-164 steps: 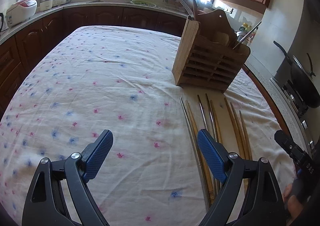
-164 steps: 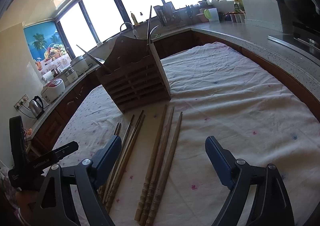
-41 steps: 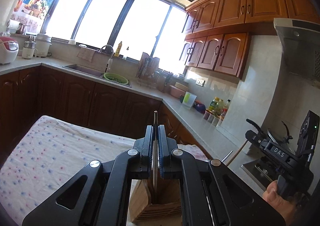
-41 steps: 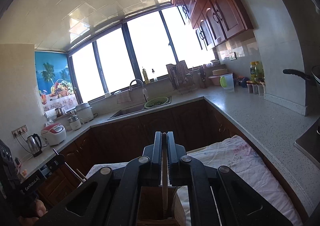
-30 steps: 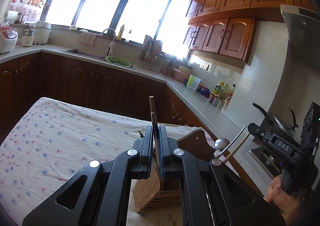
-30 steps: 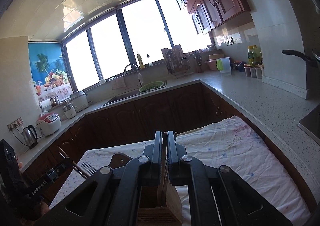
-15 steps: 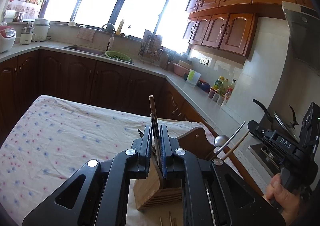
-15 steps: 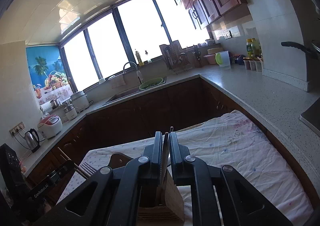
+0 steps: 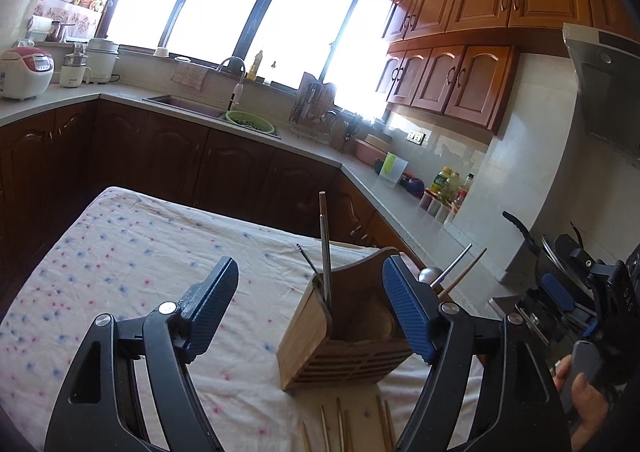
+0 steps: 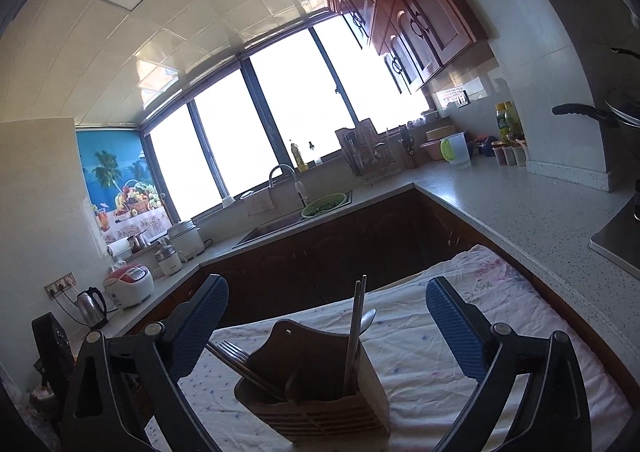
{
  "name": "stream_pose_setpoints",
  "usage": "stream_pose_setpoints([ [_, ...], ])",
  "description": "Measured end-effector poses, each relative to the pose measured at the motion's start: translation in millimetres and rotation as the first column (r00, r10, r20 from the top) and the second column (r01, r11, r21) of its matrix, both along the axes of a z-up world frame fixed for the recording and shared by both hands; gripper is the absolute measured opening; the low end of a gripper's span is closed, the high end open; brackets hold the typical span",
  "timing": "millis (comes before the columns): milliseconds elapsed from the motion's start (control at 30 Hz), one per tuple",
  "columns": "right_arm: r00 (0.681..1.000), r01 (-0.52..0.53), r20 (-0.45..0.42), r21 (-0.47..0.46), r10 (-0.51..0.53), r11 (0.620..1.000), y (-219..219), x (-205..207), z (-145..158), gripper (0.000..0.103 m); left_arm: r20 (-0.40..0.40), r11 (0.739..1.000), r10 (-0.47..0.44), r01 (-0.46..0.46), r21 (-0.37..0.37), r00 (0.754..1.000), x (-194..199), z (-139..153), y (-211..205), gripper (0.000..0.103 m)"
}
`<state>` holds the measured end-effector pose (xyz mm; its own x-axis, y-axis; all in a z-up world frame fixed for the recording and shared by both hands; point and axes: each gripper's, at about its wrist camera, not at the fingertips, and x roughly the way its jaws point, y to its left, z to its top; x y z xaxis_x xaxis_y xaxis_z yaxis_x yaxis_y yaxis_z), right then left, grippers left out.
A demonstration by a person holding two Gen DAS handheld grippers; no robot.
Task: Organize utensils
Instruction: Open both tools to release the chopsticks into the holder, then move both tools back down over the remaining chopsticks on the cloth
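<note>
A slatted wooden utensil holder (image 9: 304, 336) stands on the flowered tablecloth (image 9: 132, 252). Two chopsticks (image 9: 325, 248) stand upright in its left compartment. A spoon and more sticks lean out on its right side. My left gripper (image 9: 310, 310) hangs just before the holder, its jaws opening, with nothing pressed between the blue pads. In the right wrist view the same holder (image 10: 320, 416) shows the chopsticks (image 10: 356, 332), a fork (image 10: 236, 352) and a spoon (image 10: 368, 318). My right gripper (image 10: 328, 326) is above it, jaws opening wide and free of the sticks.
Several loose chopsticks (image 9: 344, 428) lie on the cloth in front of the holder. A person's hand (image 9: 580, 400) shows at the right edge. Dark cabinets, a sink and a counter (image 10: 520, 212) ring the table; a stove and pan stand to the right.
Both grippers were shut on thin chopsticks over the holder. Now both have opened and let go, the sticks stand in the holder, and both views have pulled back a little.
</note>
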<state>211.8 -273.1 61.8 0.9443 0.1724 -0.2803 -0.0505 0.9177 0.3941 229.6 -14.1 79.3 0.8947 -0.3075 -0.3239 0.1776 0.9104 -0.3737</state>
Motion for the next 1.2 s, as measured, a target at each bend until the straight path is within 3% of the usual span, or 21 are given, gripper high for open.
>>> stream_pose_setpoints([
  [500, 0.989, -0.043, -0.142, -0.015, 0.040, 0.999, 17.4, -83.2, -51.5, 0.101, -0.101, 0.997, 0.034, -0.026, 0.075, 0.994, -78.0, -43.2, 16.8, 0.083],
  [1200, 0.956, -0.010, -0.293, 0.012, 0.013, 1.000, 9.6, -126.5, -106.6, 0.101, -0.272, 0.994, 0.035, -0.007, 0.105, 0.962, -97.2, -92.1, 24.2, 0.083],
])
